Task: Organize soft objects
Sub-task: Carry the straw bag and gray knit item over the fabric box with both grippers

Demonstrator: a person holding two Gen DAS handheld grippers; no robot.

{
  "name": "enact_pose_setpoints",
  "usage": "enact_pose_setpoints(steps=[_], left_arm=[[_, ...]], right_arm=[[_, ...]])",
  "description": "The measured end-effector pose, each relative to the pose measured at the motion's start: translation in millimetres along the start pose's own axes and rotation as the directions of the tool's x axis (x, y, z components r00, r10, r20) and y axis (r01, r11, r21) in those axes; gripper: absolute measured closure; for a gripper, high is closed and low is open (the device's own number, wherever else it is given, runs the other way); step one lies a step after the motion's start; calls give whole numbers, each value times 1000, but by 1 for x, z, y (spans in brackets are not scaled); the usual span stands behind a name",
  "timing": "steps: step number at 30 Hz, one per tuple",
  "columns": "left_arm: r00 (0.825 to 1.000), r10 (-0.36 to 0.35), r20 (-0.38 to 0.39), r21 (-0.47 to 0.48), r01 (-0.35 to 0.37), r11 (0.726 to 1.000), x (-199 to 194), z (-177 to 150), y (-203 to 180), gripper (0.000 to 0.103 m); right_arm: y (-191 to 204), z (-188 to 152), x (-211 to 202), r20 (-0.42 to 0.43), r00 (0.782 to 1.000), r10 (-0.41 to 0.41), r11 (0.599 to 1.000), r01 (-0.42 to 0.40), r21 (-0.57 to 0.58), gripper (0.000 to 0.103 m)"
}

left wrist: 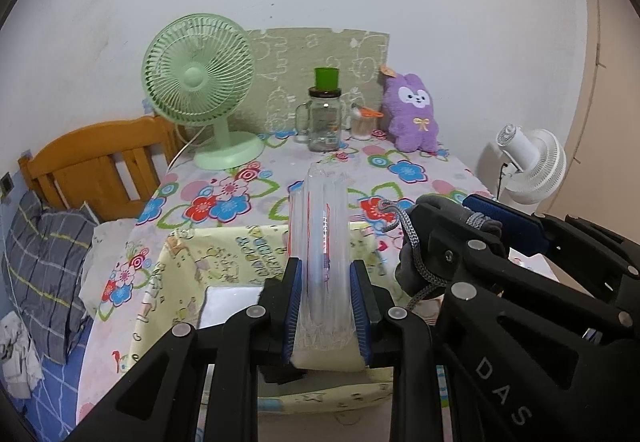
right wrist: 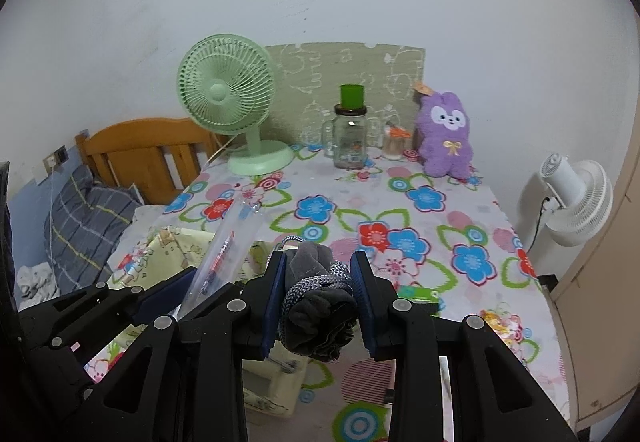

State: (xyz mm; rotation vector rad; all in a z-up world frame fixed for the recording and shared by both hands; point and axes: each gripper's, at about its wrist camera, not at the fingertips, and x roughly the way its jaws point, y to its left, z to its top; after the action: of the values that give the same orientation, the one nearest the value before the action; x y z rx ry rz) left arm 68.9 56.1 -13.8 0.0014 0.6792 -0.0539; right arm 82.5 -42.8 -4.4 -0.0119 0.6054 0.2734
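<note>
My left gripper (left wrist: 325,306) is shut on a clear plastic bag (left wrist: 322,234) with red print, held upright above a pale yellow cartoon-print cloth (left wrist: 224,262). My right gripper (right wrist: 320,298) is shut on a bundled grey sock (right wrist: 320,306) with a grey knitted cord around it. In the left wrist view the right gripper (left wrist: 460,226) sits just right of the bag with the sock (left wrist: 416,262) in it. In the right wrist view the bag (right wrist: 224,246) and left gripper (right wrist: 168,302) are to the left. A purple plush bunny (right wrist: 444,134) sits at the table's back right.
The floral-cloth table (right wrist: 420,242) holds a green desk fan (right wrist: 232,110) at the back left, a glass jar mug with a green cap (right wrist: 351,134) and a small cup (right wrist: 394,144). A wooden bed headboard (left wrist: 100,162) and striped pillow (left wrist: 44,266) lie left. A white fan (right wrist: 576,198) stands right.
</note>
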Motion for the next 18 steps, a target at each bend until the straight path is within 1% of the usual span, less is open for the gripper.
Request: enact_pose_setpoints(steps=[5,12,18], left_arm=[[1000,21,-3,-21,-21,1000,2,-1,15,79],[998,56,-32,-44,-57,997,11,-6,34,79],[996,71,-55,-53,-74,996,19,-13,45,79]], right_arm=[[14,3,9,-8,1000,26,999,-26,-24,67],[33,6,21,-17,998,63,997,-64,-47,67],[43,5,32,-33,996,87,994,-89,-62,67]])
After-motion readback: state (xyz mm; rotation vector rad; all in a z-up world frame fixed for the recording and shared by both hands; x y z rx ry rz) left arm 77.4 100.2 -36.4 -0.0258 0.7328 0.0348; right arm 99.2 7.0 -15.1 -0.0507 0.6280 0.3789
